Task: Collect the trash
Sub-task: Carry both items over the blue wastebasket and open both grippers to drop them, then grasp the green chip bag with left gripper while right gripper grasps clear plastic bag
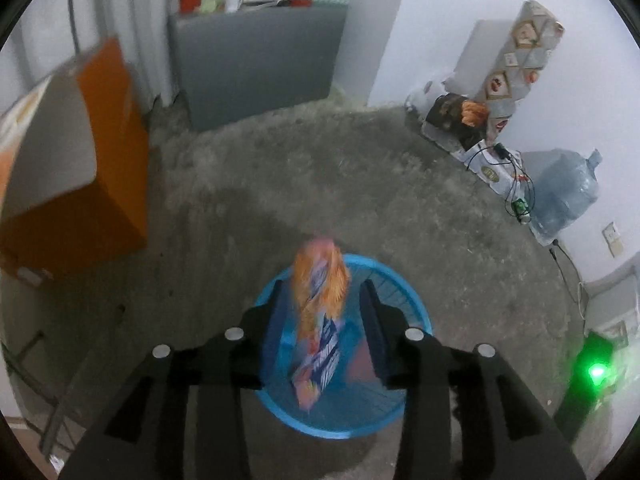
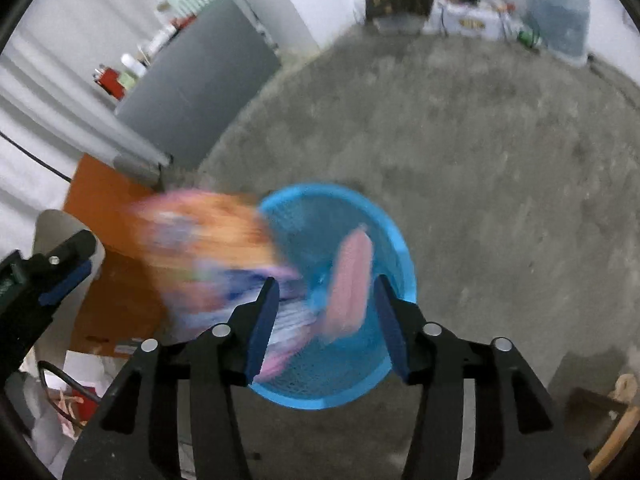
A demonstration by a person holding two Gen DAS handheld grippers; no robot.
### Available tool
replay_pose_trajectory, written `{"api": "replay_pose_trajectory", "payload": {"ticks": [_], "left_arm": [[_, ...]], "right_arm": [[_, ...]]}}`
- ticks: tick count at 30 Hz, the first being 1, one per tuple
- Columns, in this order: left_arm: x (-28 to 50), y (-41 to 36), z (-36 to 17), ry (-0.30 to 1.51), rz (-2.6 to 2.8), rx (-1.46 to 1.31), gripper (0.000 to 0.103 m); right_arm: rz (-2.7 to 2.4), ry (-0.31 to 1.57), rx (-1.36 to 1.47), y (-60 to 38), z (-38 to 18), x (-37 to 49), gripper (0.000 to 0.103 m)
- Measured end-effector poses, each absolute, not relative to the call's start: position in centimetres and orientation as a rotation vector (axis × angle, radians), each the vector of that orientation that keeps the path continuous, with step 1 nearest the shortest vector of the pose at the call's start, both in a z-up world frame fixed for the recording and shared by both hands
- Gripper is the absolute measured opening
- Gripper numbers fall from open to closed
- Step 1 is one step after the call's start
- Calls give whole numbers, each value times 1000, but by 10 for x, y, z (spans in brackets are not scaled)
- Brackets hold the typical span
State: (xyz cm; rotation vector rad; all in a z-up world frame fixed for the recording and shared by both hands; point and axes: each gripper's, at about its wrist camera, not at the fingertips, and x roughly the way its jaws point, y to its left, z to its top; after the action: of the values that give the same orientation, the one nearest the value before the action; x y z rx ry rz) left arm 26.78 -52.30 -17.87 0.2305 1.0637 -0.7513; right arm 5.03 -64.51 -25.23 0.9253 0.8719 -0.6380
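Note:
A round blue mesh basket (image 1: pixel 412 308) stands on the concrete floor; it also shows in the right wrist view (image 2: pixel 396 248). My left gripper (image 1: pixel 325 304) is open above it. An orange, pink and blue snack wrapper (image 1: pixel 320 312) hangs blurred between its fingers, touching neither, over the basket. In the right wrist view the same wrapper (image 2: pixel 208 252) is a blur at the basket's left rim. My right gripper (image 2: pixel 326 308) is open over the basket, with a pink piece (image 2: pixel 350 284) blurred between its fingers. The left gripper's finger (image 2: pixel 66 276) shows at the far left.
An orange cardboard box (image 1: pixel 100 168) stands to the left of the basket. A grey cabinet (image 1: pixel 256 60) with bottles on top is at the back. Bags, cables and a large water jug (image 1: pixel 564 196) line the right wall. A green light (image 1: pixel 596 372) glows at the right.

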Motion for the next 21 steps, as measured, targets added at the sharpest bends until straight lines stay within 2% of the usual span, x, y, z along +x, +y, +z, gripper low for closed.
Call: {"api": "replay_pose_trajectory", "payload": {"ticks": [7, 13, 16, 21], "left_arm": [[269, -501, -141, 1101, -810, 121, 44], [256, -457, -72, 1064, -899, 76, 44], [247, -411, -28, 1028, -947, 60, 44], [230, -291, 45, 892, -942, -7, 53]], "right_arm": [[-602, 830, 973, -638, -243, 20, 48], [-581, 769, 943, -627, -205, -3, 50], [-538, 702, 910, -609, -165, -22, 52], [-422, 607, 841, -573, -100, -41, 58]]}}
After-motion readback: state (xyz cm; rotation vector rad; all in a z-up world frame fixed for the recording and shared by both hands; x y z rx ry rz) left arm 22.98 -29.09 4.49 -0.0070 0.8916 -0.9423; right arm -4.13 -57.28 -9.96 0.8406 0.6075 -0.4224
